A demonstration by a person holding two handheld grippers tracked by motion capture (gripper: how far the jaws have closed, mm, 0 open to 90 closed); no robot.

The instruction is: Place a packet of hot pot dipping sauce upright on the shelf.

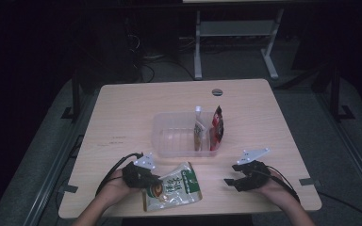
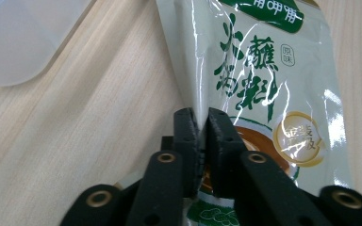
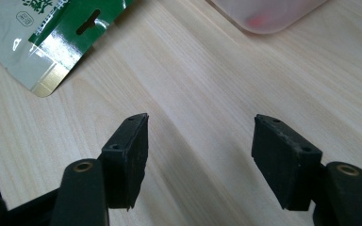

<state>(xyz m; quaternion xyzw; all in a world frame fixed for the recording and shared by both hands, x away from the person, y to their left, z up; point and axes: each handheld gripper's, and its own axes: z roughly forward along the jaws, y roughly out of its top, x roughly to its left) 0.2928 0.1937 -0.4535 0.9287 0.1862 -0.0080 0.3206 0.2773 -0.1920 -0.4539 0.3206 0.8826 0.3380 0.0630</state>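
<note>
Lying flat near the worktop's (image 1: 122, 113) front edge, the sauce packet (image 1: 174, 186) meets the left gripper (image 1: 152, 181). Its gripper view shows jaws pinching the packet's edge. The right gripper (image 3: 200, 141) hangs wide open, holding nothing, above bare wood.

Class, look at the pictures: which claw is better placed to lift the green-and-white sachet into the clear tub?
Left: the left claw is shut on the sachet; the right claw is open over bare table.
</note>
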